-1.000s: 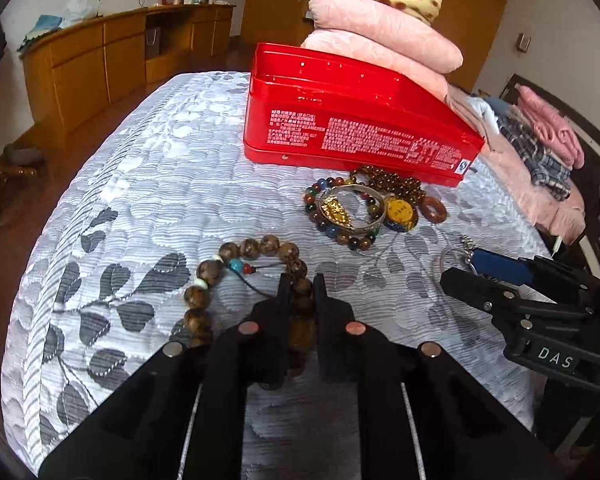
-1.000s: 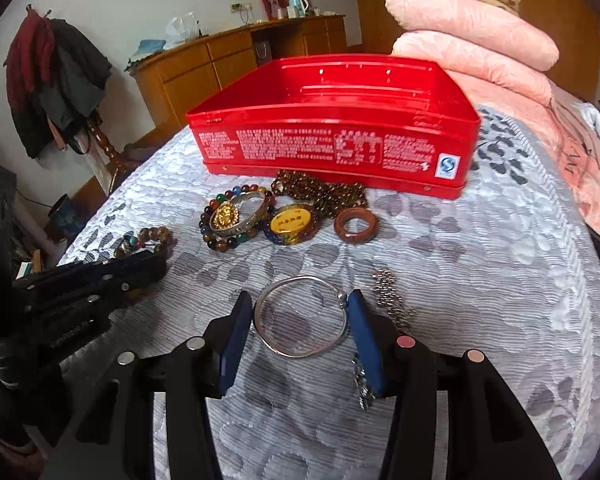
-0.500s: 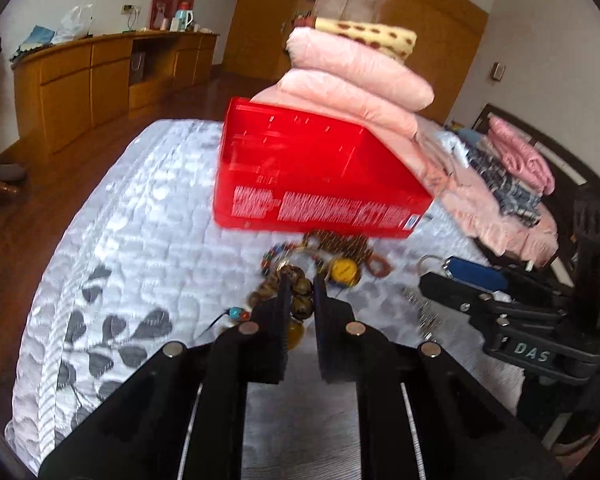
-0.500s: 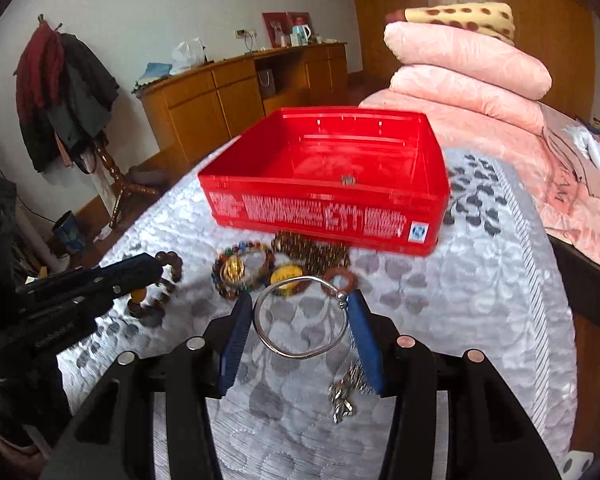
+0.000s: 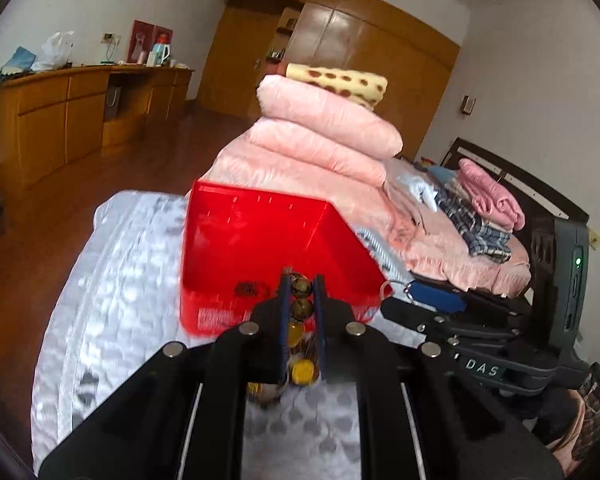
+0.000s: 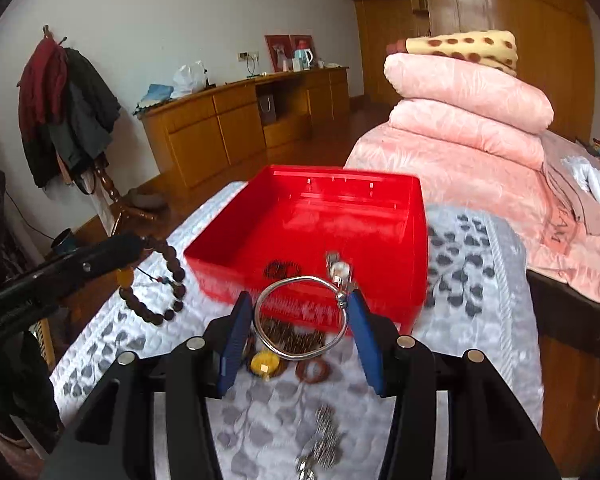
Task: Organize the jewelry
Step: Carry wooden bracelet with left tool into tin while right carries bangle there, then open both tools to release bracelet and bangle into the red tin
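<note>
My left gripper [image 5: 302, 280] is shut on a brown wooden bead bracelet [image 5: 301, 308] and holds it in the air near the front wall of the red box [image 5: 260, 240]. The bracelet hangs from that gripper in the right wrist view [image 6: 156, 280]. My right gripper [image 6: 298, 312] is shut on a silver bangle [image 6: 300, 320], held above the bed in front of the red box [image 6: 320, 216]. A small dark item [image 6: 282, 270] lies inside the box.
More jewelry lies on the grey patterned bedspread [image 6: 480, 280] below my right gripper: a yellow pendant [image 6: 265, 363], a brown ring [image 6: 313, 371], a dark bead string [image 6: 296, 340], a silver chain [image 6: 324, 436]. Folded pink quilts [image 6: 468, 96] stand behind the box.
Both grippers have risen from the bedspread and moved toward the red box, the left carrying the bead bracelet, the right carrying the silver bangle.
</note>
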A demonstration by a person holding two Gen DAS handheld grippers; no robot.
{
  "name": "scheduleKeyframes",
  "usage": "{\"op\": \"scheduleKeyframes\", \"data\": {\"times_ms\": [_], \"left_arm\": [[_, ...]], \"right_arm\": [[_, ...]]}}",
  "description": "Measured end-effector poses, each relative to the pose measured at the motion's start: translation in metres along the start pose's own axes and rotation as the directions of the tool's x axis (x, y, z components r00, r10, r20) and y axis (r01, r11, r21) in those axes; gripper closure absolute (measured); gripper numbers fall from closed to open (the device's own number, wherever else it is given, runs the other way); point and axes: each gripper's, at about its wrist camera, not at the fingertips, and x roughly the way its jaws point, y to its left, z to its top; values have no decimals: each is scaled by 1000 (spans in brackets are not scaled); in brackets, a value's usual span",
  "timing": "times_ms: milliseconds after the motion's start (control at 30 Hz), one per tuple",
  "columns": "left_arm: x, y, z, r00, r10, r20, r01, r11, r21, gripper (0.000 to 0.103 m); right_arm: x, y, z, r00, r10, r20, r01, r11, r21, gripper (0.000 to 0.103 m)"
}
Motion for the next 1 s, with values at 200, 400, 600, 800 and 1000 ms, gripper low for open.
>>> {"op": "scheduleKeyframes", "data": {"times_ms": [200, 400, 600, 800, 1000], "left_arm": [[37, 4, 32, 999, 43, 2, -43, 999, 33, 93], [90, 19, 46, 995, 87, -57, -85, 995, 46, 93], [129, 30, 45, 988, 104, -115, -97, 993, 66, 93], [146, 39, 38, 984, 113, -140, -102, 992, 78, 76], [124, 42, 38, 990, 129, -62, -123, 989, 85, 31]], "right_arm": [[22, -10, 27, 1000, -5, 3, 5, 1000, 6, 54], [57, -26, 42, 1000, -10, -27, 11, 999, 46, 54], [94, -42, 45, 997, -21, -76, 27, 996, 80, 54], [111, -49, 46, 995, -40, -92, 48, 994, 95, 34], [100, -54, 45, 997, -58, -54, 64, 992, 109, 24]]}}
